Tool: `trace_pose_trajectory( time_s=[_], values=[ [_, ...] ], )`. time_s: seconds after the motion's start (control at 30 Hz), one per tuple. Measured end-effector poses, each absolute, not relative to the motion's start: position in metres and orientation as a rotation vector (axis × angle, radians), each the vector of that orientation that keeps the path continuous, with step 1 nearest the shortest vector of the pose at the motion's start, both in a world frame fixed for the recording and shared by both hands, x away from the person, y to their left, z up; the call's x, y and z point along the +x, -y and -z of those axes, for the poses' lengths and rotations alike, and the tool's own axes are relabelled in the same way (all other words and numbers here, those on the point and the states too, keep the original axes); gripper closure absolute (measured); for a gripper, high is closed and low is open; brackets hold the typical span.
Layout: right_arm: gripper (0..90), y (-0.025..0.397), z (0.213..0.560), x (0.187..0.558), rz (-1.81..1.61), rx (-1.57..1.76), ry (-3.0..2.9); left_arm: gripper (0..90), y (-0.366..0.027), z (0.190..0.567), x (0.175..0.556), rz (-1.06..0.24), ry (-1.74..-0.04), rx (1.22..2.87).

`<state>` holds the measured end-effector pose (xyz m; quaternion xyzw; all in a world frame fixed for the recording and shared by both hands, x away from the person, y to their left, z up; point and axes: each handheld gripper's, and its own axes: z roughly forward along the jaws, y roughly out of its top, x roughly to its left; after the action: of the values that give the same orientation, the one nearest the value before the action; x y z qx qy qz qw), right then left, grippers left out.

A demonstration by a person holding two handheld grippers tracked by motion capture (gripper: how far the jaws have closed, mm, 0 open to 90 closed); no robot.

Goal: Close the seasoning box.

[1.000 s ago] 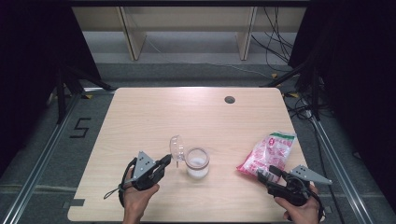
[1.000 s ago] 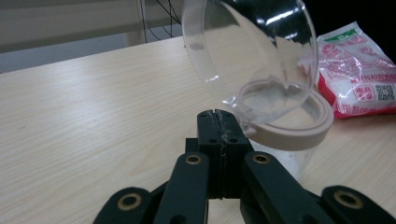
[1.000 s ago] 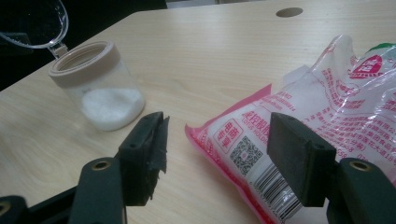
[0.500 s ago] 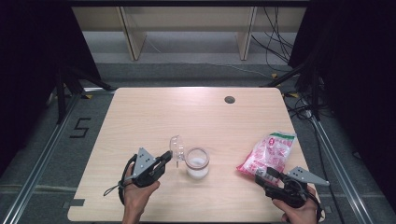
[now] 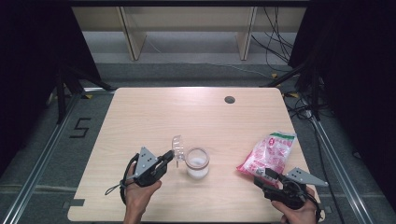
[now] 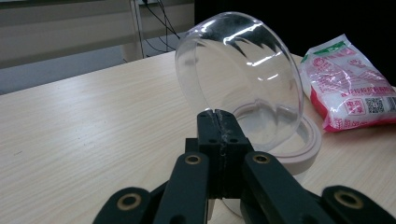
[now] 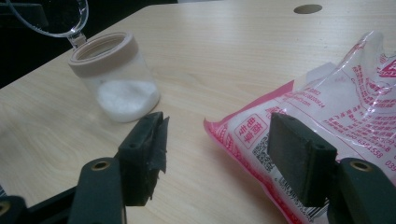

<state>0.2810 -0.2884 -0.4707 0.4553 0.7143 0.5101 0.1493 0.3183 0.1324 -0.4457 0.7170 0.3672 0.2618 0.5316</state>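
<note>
Nearest the person, at the table's [image 5: 140,116] front right edge, the right gripper [image 7: 215,154] has its jaws apart around the corner of a crinkled pink-and-white plastic bag [image 7: 327,116] bearing a QR code. Farther left, the left gripper [image 6: 218,122] is clamped on the clear domed lid [image 6: 238,70], hinged open above a beige-rimmed jar [image 7: 114,77] of white grains.

My jaws are pressed together on the tab at the edge of the clear domed lid [image 6: 238,79], which stands tilted open above the jar's beige rim [image 6: 306,147]. Beyond it, to the right, a pink-and-white bag [image 6: 350,88] lies flat on the pale wooden table [image 6: 93,126].
</note>
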Motion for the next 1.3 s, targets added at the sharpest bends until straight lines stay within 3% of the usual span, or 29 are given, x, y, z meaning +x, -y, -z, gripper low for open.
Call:
trace_pose_trajectory(
  time_s=[0.8, 1.3],
  values=[
    [37.7, 0.292, 0.474, 0.283, -1.454, 1.284, -2.051, 88.2, -0.119, 0.443, 0.315, -0.597, -0.839, 1.714],
    [37.9, 0.292, 0.475, 0.283, -1.475, 1.311, -2.077, 76.9, -0.108, 0.445, 0.306, -0.517, -0.791, 1.713]
  ],
)
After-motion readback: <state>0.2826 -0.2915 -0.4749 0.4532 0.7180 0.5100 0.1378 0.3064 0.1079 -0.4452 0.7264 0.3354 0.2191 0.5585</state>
